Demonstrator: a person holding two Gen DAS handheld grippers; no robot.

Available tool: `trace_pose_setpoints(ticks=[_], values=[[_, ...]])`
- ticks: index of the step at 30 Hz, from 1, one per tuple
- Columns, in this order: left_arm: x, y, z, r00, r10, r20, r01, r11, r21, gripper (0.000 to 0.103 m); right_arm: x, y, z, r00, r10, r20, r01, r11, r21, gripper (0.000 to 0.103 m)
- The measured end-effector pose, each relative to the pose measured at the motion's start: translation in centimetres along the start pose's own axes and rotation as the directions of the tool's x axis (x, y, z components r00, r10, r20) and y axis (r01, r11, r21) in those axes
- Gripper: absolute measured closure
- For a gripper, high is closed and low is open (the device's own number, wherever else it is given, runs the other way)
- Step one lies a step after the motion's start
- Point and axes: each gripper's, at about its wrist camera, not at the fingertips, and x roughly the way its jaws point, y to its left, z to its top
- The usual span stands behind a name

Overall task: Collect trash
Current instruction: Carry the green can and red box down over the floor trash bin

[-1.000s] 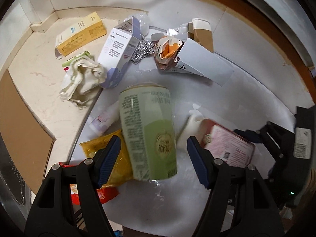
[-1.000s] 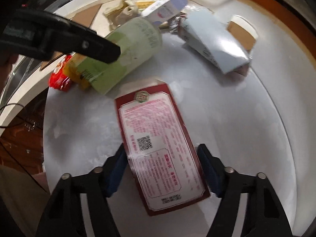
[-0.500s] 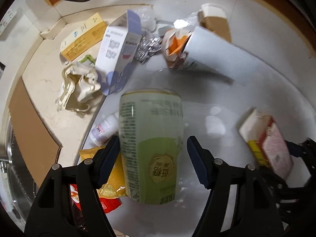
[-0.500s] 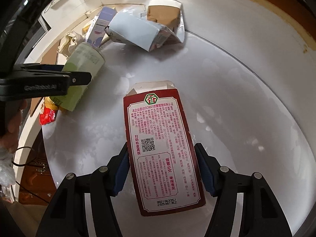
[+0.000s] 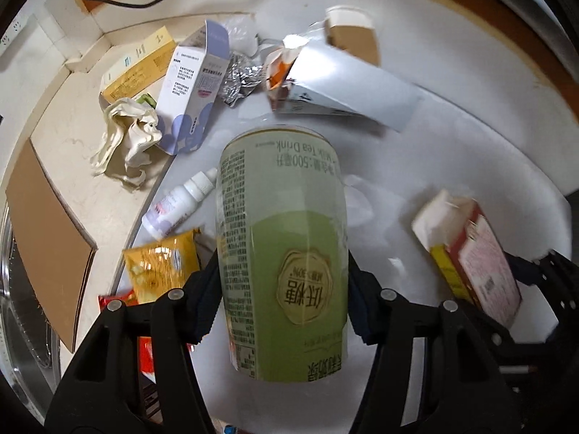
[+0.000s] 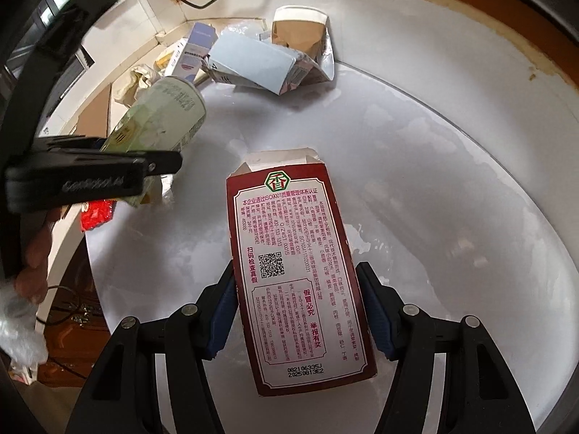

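A: How are the tongs posed?
B: Both are aimed steeply down. The left tongs (image 5: 282,303) are closing around the green can (image 5: 282,253); the red carton (image 6: 300,271) is pinched by the right tongs (image 6: 296,311).
A: Surroundings?
B: Boxes, a dropper bottle (image 5: 177,202) and wrappers are crowded on the counter (image 6: 452,199) beyond.

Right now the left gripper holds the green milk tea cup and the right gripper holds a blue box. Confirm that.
Not quite. The right gripper holds a red box with white printed panels, not a blue one; the right wrist view shows it between the pads. The left gripper does have the green milk tea cup between its closing jaws.
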Motion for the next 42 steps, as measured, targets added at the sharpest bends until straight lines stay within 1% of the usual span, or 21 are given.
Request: trace_pose_setpoints(ticks=[4,8,13,17,20,23,24,26,27,28,29,31,32,35,37,38,42], values=[[-2.8,0.2,-2.0,0.999,-0.028,0.021,0.028,1.000,0.009,0.047,-1.0,0.7,-0.6,1.000,0.001,0.014,-0.002,1.000,0.012,0.040],[-5.8,1.2,-5.4,0.998,-0.056,0.040,0.055,0.998,0.023,0.047,-2.5,2.6,-1.8,0.999,0.018,0.030,-0.019,0.999,0.028,0.040],[-9.0,3.9,-9.8,0.993,-0.095,0.071,0.093,0.995,0.039,0.047,-4.0,5.6,-3.6,0.999,0.027,0.047,-0.030,0.998,0.057,0.040],[-11.1,6.9,-13.5,0.985,-0.143,0.095,0.138,0.989,0.050,0.047,-4.8,9.0,-5.8,0.998,0.039,0.048,-0.043,0.994,0.097,0.040],[-12.4,9.8,-16.6,0.982,-0.158,0.104,0.152,0.986,0.064,0.047,-5.2,12.7,-8.0,0.999,0.028,0.046,-0.034,0.990,0.136,0.040],[-12.8,12.5,-19.5,0.976,-0.184,0.114,0.176,0.982,0.073,0.047,-5.5,16.2,-10.0,0.998,0.045,0.049,-0.052,0.987,0.155,0.040],[-12.8,13.1,-20.4,0.975,-0.191,0.112,0.183,0.980,0.075,0.047,-5.5,18.0,-11.1,0.998,0.042,0.053,-0.050,0.987,0.155,0.040],[-12.5,14.4,-22.5,0.974,-0.204,0.095,0.196,0.977,0.083,0.047,-5.6,20.3,-12.7,0.998,0.038,0.059,-0.047,0.986,0.158,0.040],[-12.2,15.0,-23.6,0.973,-0.216,0.079,0.209,0.974,0.088,0.047,-5.5,21.9,-13.9,0.997,0.041,0.062,-0.051,0.984,0.168,0.040],[-11.8,15.3,-24.2,0.972,-0.227,0.065,0.221,0.971,0.090,0.047,-5.3,22.7,-14.4,0.997,0.044,0.062,-0.055,0.983,0.175,0.040],[-11.3,15.6,-25.2,0.970,-0.237,0.047,0.232,0.968,0.095,0.047,-5.1,23.8,-15.5,0.997,0.049,0.060,-0.060,0.980,0.190,0.040],[-10.3,15.8,-26.7,0.972,-0.234,0.027,0.230,0.966,0.115,0.047,-4.5,25.4,-17.4,0.997,0.055,0.050,-0.065,0.974,0.218,0.040],[-9.9,15.8,-27.4,0.973,-0.231,0.017,0.227,0.966,0.123,0.047,-3.8,26.3,-18.7,0.998,0.061,0.031,-0.067,0.969,0.238,0.040],[-7.9,15.9,-29.5,0.969,-0.245,-0.026,0.246,0.962,0.116,0.047,-1.8,27.7,-20.8,0.997,0.074,-0.024,-0.064,0.960,0.274,0.040],[-6.3,15.8,-30.3,0.968,-0.247,-0.049,0.251,0.963,0.103,0.047,0.1,28.6,-22.6,0.992,0.093,-0.080,-0.066,0.953,0.295,0.040],[-5.4,15.8,-30.8,0.968,-0.246,-0.056,0.251,0.963,0.098,0.047,0.8,28.6,-23.0,0.991,0.098,-0.094,-0.065,0.952,0.301,0.040],[-0.6,15.4,-32.7,0.972,-0.217,-0.092,0.225,0.971,0.082,0.047,5.7,28.3,-25.1,0.980,0.113,-0.166,-0.048,0.935,0.352,0.040]])
